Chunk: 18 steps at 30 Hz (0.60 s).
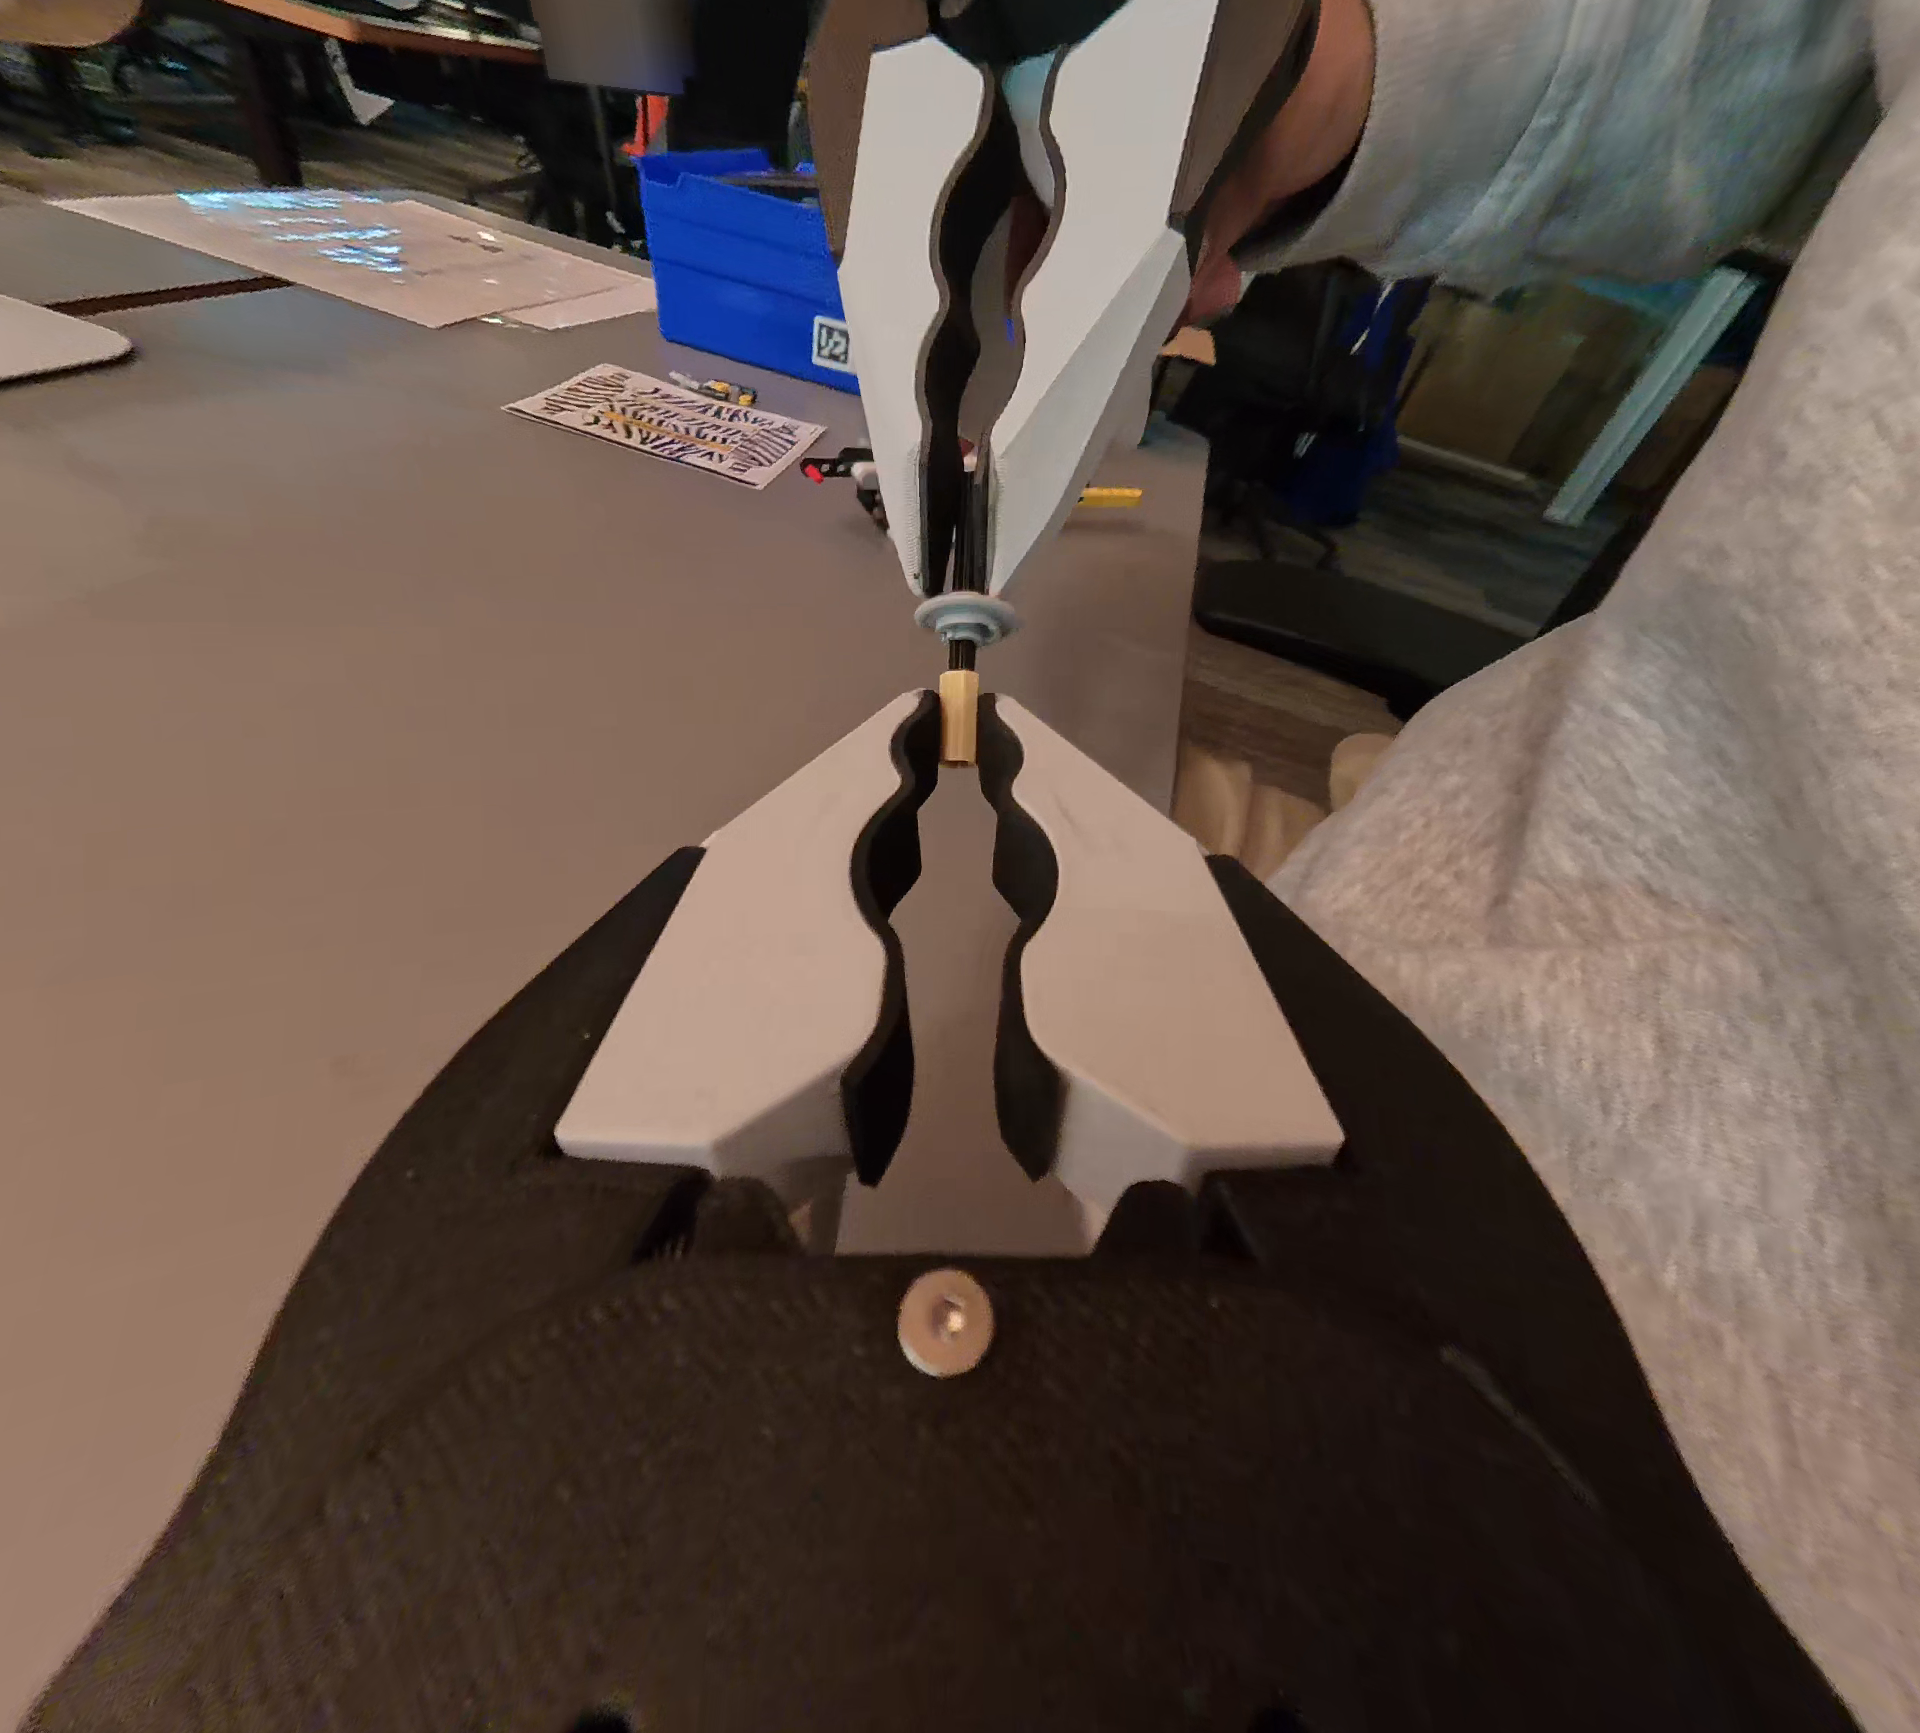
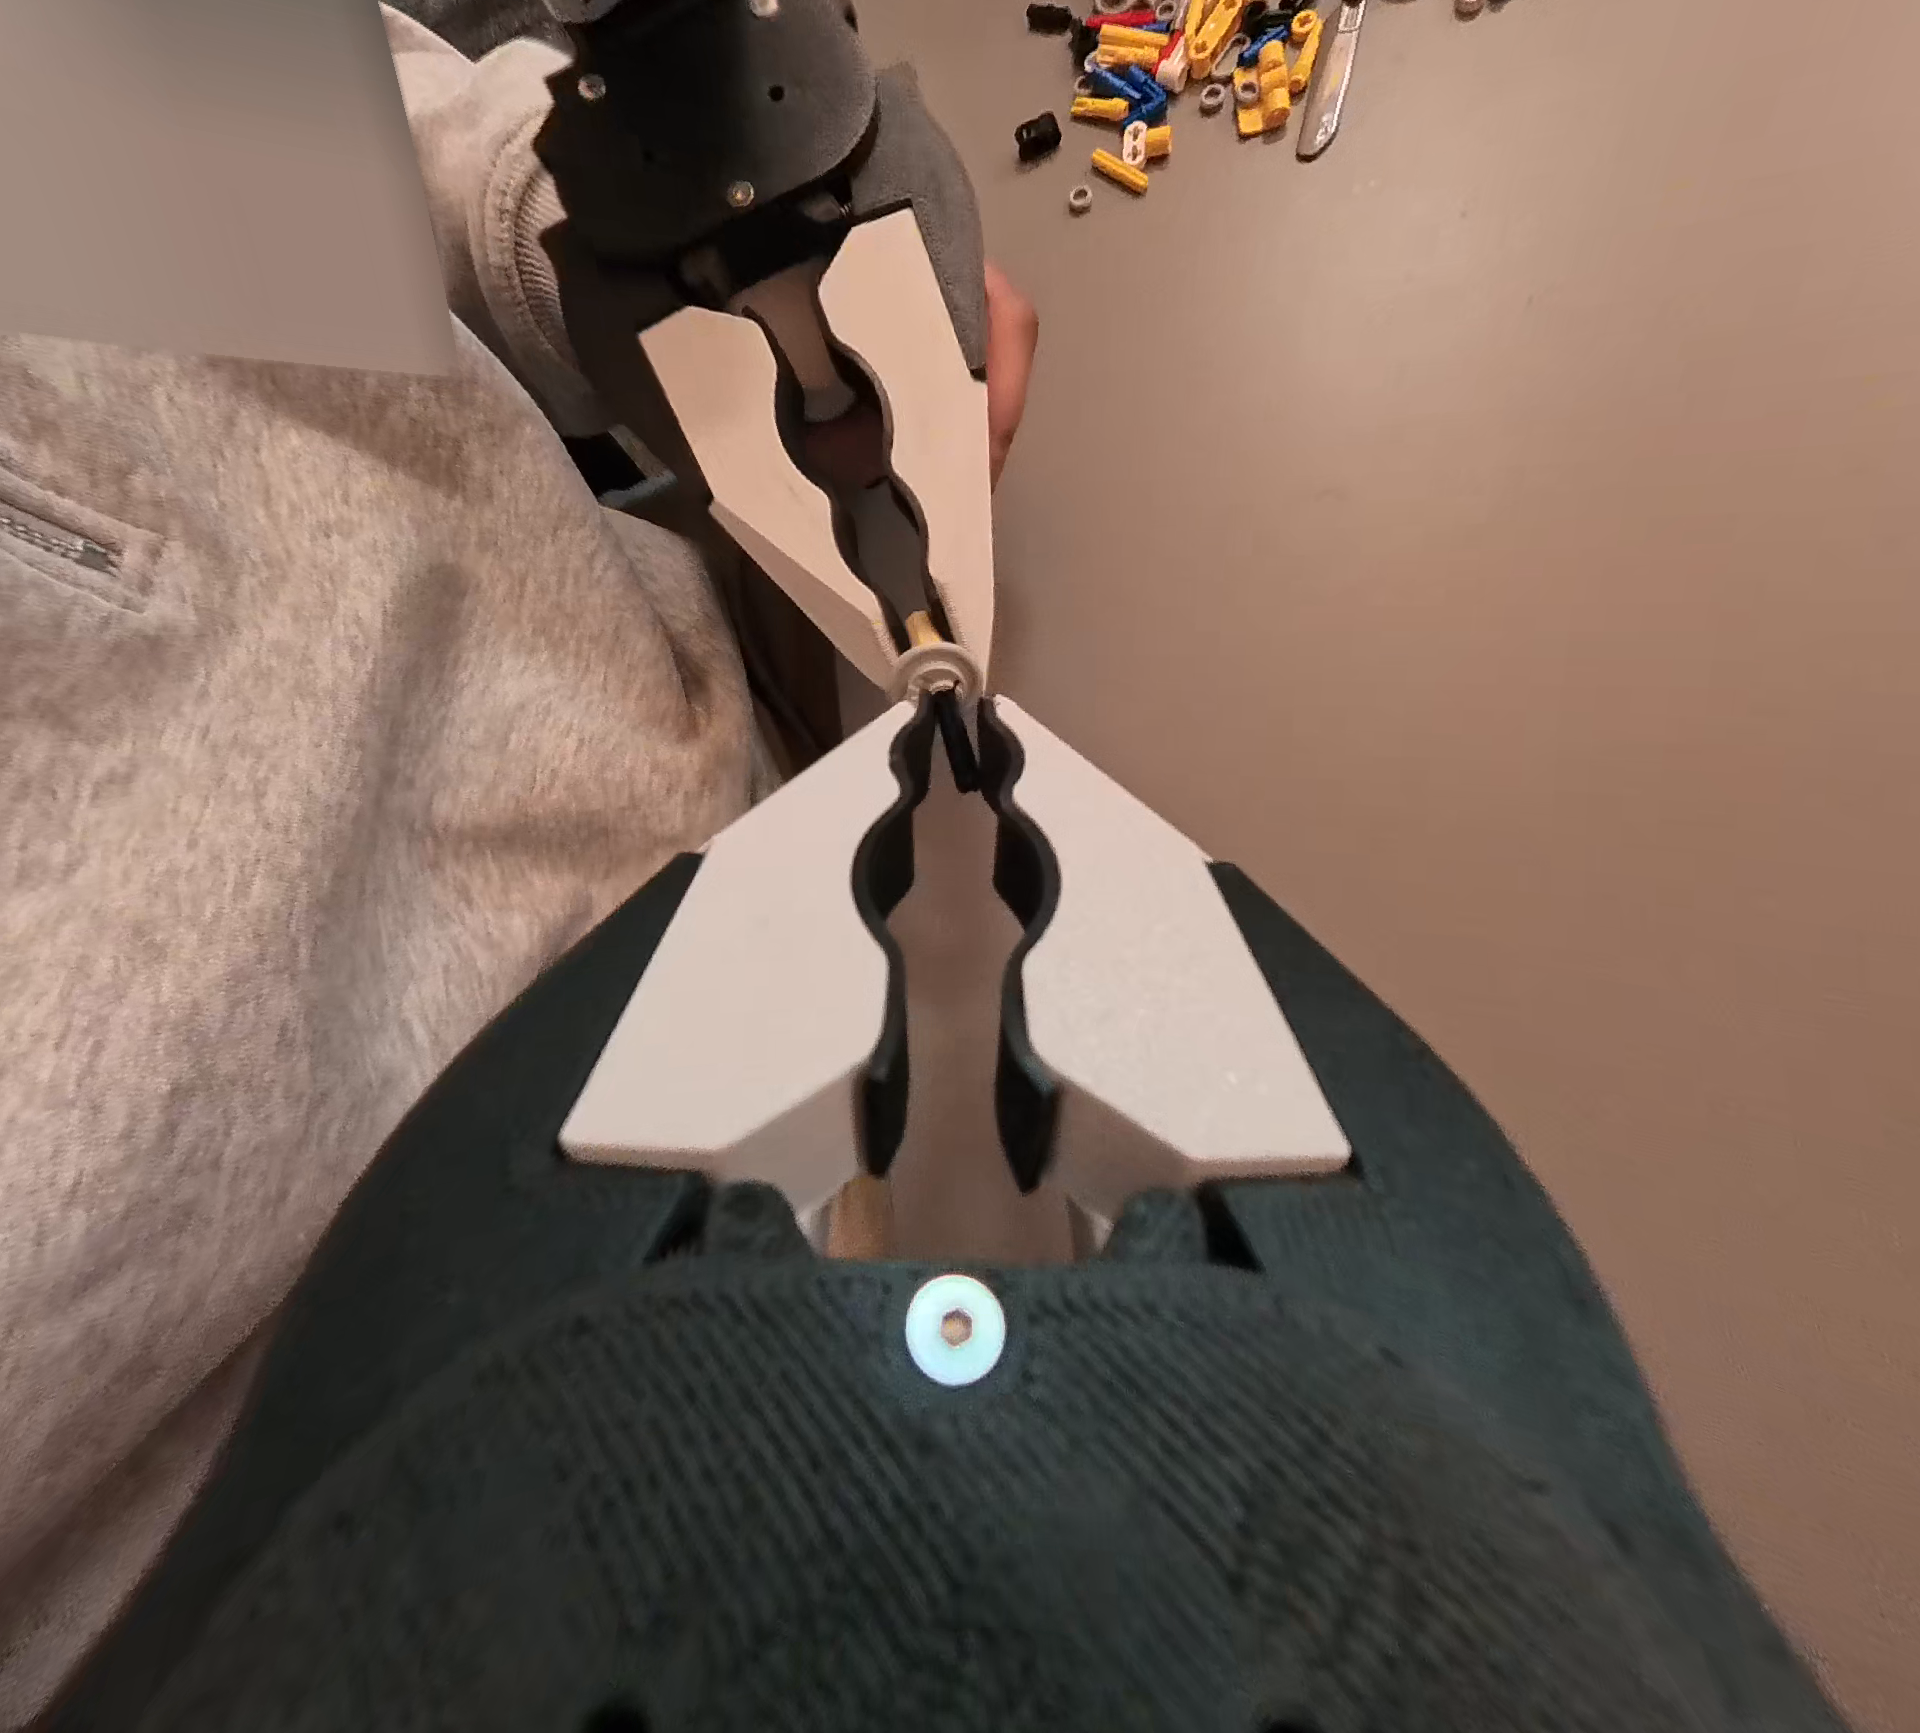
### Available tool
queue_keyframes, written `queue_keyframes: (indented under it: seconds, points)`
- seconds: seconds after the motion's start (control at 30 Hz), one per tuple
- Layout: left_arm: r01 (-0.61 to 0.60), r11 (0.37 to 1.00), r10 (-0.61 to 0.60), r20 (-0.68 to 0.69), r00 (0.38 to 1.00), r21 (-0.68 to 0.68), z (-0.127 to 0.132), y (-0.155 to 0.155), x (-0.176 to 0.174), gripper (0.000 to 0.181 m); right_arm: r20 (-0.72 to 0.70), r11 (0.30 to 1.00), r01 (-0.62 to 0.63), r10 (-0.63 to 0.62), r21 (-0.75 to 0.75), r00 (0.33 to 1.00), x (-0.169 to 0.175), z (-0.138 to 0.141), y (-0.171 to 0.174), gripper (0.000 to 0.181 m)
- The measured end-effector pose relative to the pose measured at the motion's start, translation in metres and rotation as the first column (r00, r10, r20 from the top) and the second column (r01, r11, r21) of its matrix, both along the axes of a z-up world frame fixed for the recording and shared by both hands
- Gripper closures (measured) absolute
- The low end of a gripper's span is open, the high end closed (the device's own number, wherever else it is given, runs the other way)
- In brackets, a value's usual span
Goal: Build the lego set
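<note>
My left gripper is shut on a small tan sleeve, held upright above the grey table. My right gripper comes down from above, shut on a thin black axle that carries a light grey round disc. The axle's lower end meets the top of the tan sleeve; I cannot tell whether it is inside. In the right wrist view my right gripper grips the black axle. The disc sits just beyond its tips. The left gripper reaches in from the upper left with the tan sleeve.
A pile of loose yellow, blue, black and grey pieces lies at the table's far side. A blue bin, a sticker sheet, paper sheets and a few small parts lie beyond. A grey sleeve fills the right. Less than 4 cm separates the two grippers' tips.
</note>
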<state>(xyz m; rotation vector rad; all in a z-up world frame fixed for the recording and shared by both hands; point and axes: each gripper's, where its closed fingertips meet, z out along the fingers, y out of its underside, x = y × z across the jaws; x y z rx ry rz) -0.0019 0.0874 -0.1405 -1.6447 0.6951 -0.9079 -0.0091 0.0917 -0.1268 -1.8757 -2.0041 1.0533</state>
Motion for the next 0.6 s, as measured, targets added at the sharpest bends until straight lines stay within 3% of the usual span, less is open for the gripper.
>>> queue_keyframes:
  seconds: [0.2, 0.6]
  points:
    - [0.038, 0.999, -0.038, 0.083, 0.996, -0.004, 0.011, -0.004, -0.001, 0.178, -0.048, 0.993, 0.008, -0.013, -0.114, 0.999, -0.002, 0.013, -0.006, 0.174]
    - [0.062, 0.998, -0.063, 0.056, 0.996, 0.017, 0.009, -0.008, 0.004, 0.179, -0.043, 0.994, -0.026, 0.022, -0.105, 0.999, -0.002, 0.014, -0.013, 0.178]
